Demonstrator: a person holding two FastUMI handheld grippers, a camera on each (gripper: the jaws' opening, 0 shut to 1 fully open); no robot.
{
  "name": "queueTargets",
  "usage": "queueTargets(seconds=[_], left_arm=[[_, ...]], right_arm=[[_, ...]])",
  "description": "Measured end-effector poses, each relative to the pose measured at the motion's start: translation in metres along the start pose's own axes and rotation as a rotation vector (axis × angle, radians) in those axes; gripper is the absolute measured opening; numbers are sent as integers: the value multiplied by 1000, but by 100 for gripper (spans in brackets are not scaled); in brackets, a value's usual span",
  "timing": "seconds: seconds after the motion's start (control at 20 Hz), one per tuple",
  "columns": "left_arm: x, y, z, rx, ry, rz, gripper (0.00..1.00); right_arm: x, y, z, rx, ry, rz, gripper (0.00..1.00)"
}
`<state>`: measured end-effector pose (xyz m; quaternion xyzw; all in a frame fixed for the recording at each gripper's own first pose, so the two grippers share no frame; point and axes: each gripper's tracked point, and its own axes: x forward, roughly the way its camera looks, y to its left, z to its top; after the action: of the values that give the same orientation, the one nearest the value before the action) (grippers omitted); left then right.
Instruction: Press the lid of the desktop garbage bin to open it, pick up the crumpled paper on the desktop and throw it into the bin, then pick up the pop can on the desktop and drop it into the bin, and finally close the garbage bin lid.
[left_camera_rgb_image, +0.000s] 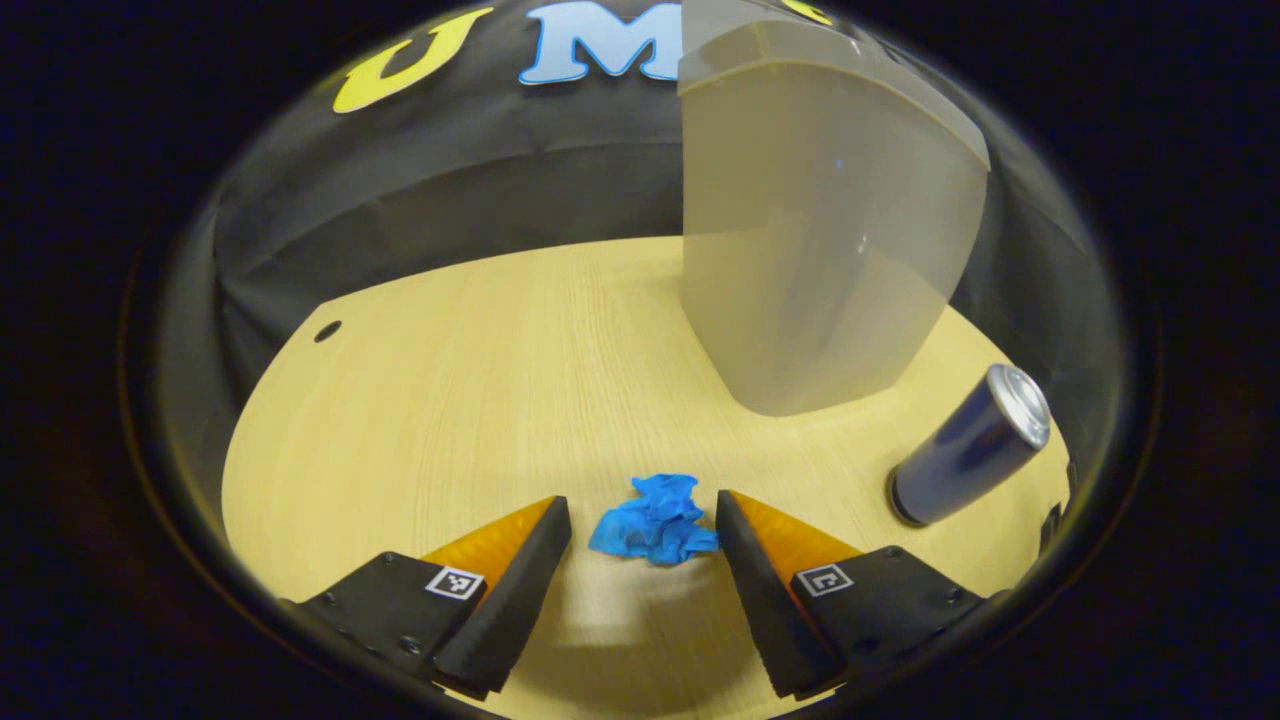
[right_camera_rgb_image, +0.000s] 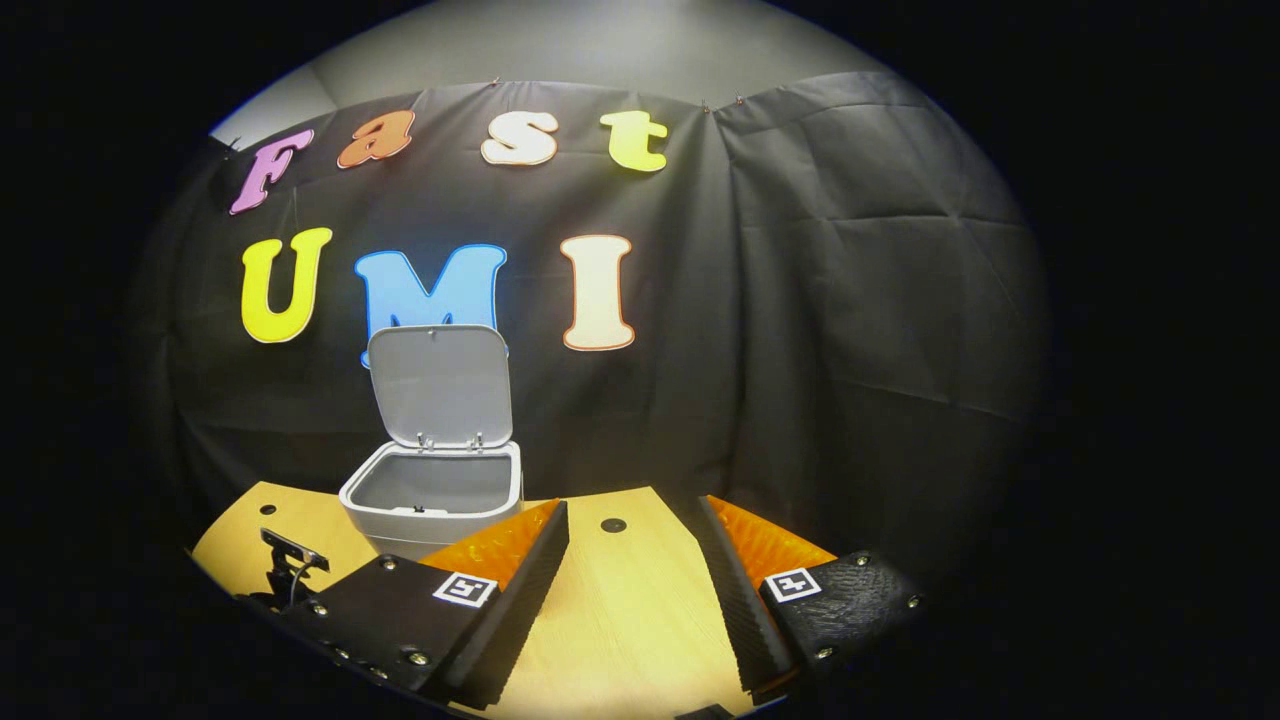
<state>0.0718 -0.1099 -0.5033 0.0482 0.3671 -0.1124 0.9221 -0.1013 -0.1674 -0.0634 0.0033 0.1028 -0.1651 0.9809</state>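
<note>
1. Your left claw (left_camera_rgb_image: 643, 530) is low over the desk (left_camera_rgb_image: 480, 400), and its two fingers stand apart with a wide gap.
2. The crumpled paper (left_camera_rgb_image: 655, 522) is blue and lies on the desk just at the tips of your left claw, between them. It is nearer to the right fingertip and seems to touch it; the left fingertip is apart from it. The fingers do not press on it.
3. The garbage bin (left_camera_rgb_image: 820, 240) stands ahead of your left claw and a little to the right, as a pale tall body seen from the side.
4. The pop can (left_camera_rgb_image: 970, 445) lies on its side on the desk, to the right of your left claw and in front of the bin, with its silver top pointing up and to the right.
5. Your right claw (right_camera_rgb_image: 633, 545) is also spread apart and holds nothing; bare desk shows between its fingers.
6. From your right claw, the bin (right_camera_rgb_image: 435, 495) is ahead and to the left, partly behind the left finger. Its lid (right_camera_rgb_image: 440, 385) stands upright, open, and the inside of the bin looks grey.
7. A small dark hole (right_camera_rgb_image: 613, 525) in the desk is just ahead, between the tips of your right claw.
</note>
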Motion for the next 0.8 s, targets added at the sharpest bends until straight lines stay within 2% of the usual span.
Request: queueTargets(seconds=[0.15,0.3,0.55,0.6,0.7,0.8], left_arm=[[4,0,-6,0,8,9,98],[6,1,-5,7,5,13,92],[7,5,-2,21,1,19,62],[5,6,-1,28,1,24,62],[5,5,7,40,-25,36,43],[1,4,11,55,-34,34,45]], right_arm=[[1,2,-1,0,6,7,82],[6,7,-2,-6,12,14,82],[8,10,-5,-7,23,22,82],[9,11,-5,-10,24,23,82],[9,11,-6,-12,26,25,82],[9,13,-8,-9,30,30,83]])
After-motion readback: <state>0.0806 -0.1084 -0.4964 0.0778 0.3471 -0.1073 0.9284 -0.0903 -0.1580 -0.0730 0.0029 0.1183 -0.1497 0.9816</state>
